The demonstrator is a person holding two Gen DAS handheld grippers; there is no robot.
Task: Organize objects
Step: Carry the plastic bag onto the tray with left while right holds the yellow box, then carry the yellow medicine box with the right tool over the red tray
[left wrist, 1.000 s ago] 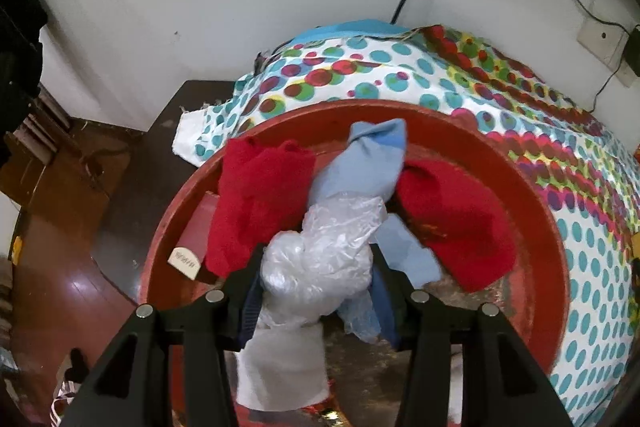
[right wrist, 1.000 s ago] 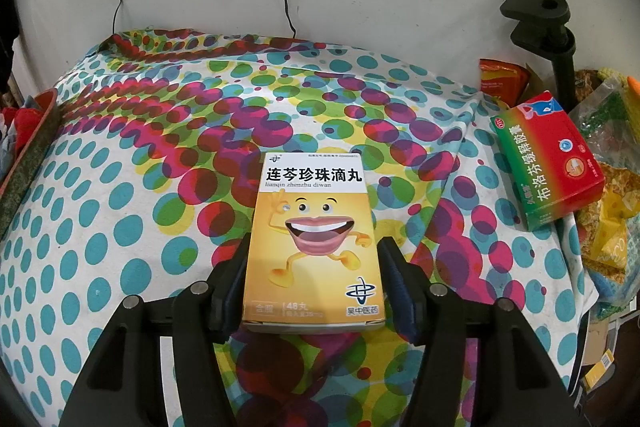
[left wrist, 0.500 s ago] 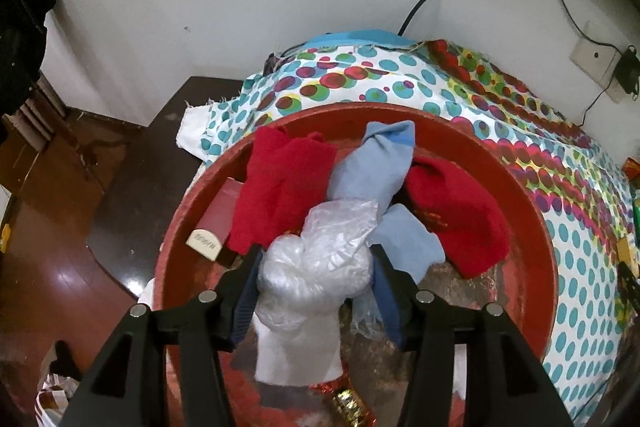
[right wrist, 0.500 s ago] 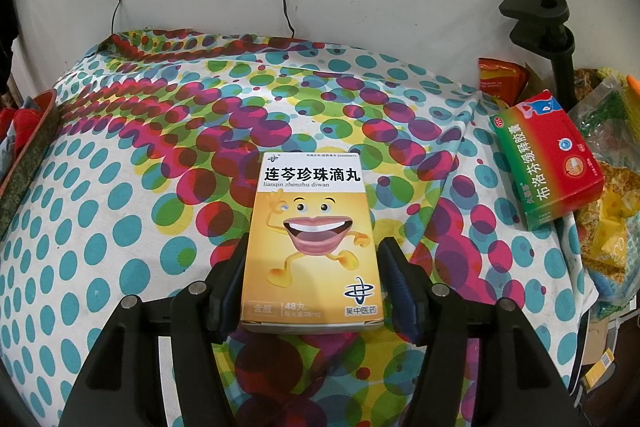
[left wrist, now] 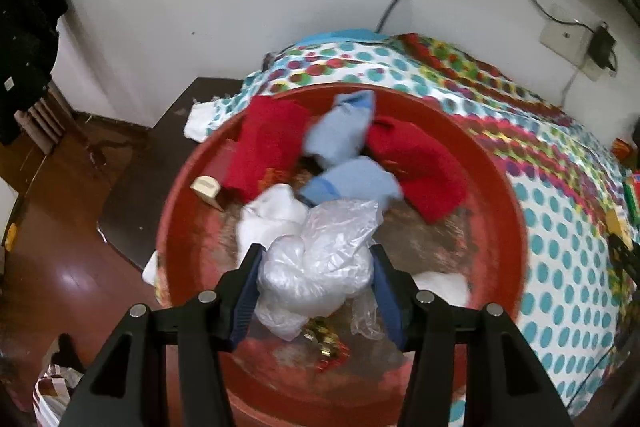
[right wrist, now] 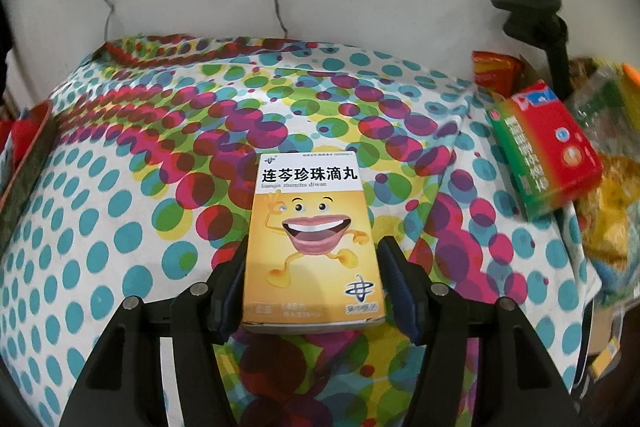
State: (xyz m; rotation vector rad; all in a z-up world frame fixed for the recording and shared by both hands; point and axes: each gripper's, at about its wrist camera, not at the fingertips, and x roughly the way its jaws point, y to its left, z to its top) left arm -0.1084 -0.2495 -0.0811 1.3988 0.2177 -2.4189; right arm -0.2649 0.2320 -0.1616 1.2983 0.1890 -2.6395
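Left wrist view: left gripper (left wrist: 316,267) is hanging over the red basin (left wrist: 508,227), jaws pressing in on a crumpled clear plastic bag (left wrist: 320,259) from both sides. Bag is sitting squarely between the fingers, raised above the basin floor. Beyond the tips: 2 red cloths (left wrist: 272,143) and 2 light-blue socks (left wrist: 344,131), plus a white cloth (left wrist: 268,219) just beside the bag.

Right wrist view: right gripper (right wrist: 312,283) is clamping a yellow medicine box (right wrist: 312,235) by its 2 long sides; long axis is running straight ahead along the fingers, printed face up, above the dotted tablecloth (right wrist: 120,211). A red-green box (right wrist: 548,147) is lying well apart, ahead and to the right.

Judgement: the left load is already over the basin, so release needs only a drop. The basin edge is lying far left of the right gripper, so the left is nearer.
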